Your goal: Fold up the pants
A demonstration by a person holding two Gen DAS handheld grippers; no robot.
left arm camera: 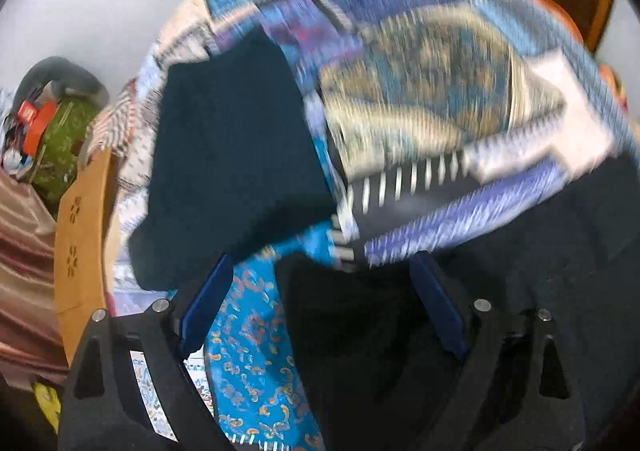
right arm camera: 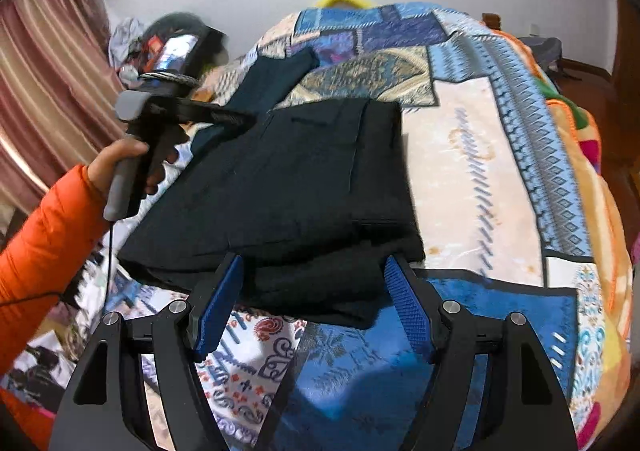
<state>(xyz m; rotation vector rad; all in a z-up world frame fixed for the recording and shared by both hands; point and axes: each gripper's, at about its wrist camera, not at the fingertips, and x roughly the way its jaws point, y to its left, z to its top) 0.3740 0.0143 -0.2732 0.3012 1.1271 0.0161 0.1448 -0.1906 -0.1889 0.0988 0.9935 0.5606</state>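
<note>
Both grippers spread and empty: left gripper [left arm camera: 322, 307], right gripper [right arm camera: 314, 307] straddling the pants' [right arm camera: 288, 187] near edge. Soft, floppy, layered cloth; best pinched at a folded corner.

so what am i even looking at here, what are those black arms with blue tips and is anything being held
There is no robot. A person holds a hand-held set of tongs in each hand, and each one carries a wide-angle camera looking out along its two fingers.

The black arms with blue pads at the bottom of each picture are that camera's own tongs: the left tongs in the blurred picture, the right tongs in the sharp one. The sharp view also shows the person's left hand, in an orange sleeve, gripping the other tool's handle.

Black pants, partly folded, lie on a bed under a patterned blanket. A second dark garment lies behind them.

Both tongs stand open. The pants' near edge sits between the right pads, but they are not pressing on it, so nothing is held.
</note>
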